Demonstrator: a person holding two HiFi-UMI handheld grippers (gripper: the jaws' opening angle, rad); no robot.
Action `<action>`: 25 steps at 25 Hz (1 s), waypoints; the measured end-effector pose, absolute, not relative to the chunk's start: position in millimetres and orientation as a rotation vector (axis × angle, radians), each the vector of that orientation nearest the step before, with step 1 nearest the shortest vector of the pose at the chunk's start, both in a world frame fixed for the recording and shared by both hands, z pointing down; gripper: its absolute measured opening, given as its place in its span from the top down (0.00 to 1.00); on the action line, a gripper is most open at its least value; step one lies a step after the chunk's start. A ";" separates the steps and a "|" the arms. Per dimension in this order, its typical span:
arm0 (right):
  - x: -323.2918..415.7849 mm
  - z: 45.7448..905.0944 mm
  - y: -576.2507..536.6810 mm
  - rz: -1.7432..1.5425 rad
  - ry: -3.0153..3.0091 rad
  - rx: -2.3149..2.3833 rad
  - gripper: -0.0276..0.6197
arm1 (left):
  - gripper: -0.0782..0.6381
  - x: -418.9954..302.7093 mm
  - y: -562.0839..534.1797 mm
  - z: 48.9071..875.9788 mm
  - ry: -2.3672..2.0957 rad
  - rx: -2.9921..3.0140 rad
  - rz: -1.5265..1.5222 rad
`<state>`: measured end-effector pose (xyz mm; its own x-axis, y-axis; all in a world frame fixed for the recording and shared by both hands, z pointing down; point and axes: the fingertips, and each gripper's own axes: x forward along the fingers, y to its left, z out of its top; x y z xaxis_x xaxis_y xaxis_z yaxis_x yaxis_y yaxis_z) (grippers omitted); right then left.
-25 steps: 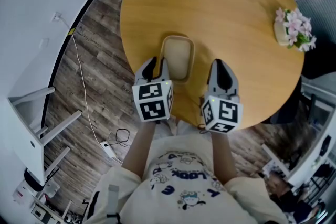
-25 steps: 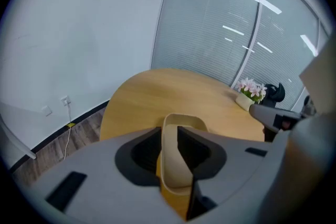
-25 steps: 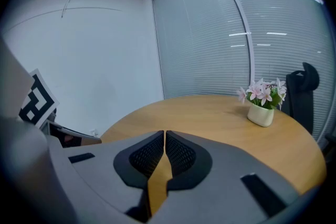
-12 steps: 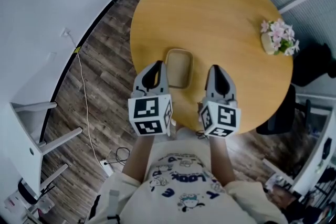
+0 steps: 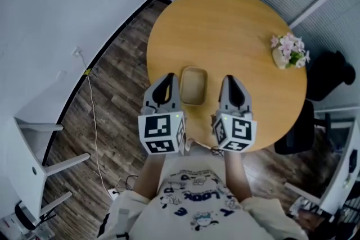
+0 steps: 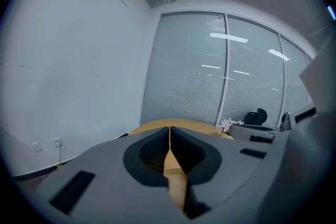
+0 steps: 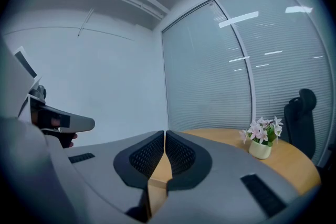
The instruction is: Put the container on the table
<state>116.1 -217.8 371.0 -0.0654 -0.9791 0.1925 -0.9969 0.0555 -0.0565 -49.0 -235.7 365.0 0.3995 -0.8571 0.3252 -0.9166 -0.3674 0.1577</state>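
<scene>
A tan rectangular container [image 5: 194, 86] rests flat on the round wooden table [image 5: 225, 25], close to its near edge. My left gripper [image 5: 166, 78] hovers just left of the container, jaws shut with nothing between them. My right gripper [image 5: 231, 80] hangs a little to the container's right, also shut and empty. Neither touches it. In the left gripper view the shut left gripper [image 6: 169, 132] points over the table [image 6: 181, 123]; the container is hidden there. The right gripper view shows the shut right gripper [image 7: 164, 138] above the tabletop [image 7: 231, 139].
A small pot of pink flowers [image 5: 288, 49] stands at the table's far right edge, and the flowers [image 7: 261, 139] also appear in the right gripper view. A black chair [image 5: 331, 73] sits beyond it. White furniture [image 5: 31, 137] and a cable [image 5: 93, 115] lie on the wooden floor at left.
The view has drawn back and up, so the table looks smaller. Both grippers have pulled back slightly from the container, which stays on the table.
</scene>
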 end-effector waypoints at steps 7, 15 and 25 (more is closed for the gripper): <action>108.3 350.6 -212.2 0.204 -2.234 2.083 0.94 | 0.88 -52.2 -229.1 348.5 -1.555 2.381 0.229; 116.2 341.3 -210.2 0.177 -2.237 2.116 0.94 | 0.88 -45.0 -226.7 332.1 -1.580 2.421 0.209; 116.6 335.9 -207.5 0.155 -2.249 2.117 0.94 | 0.88 -46.5 -222.3 328.3 -1.605 2.426 0.215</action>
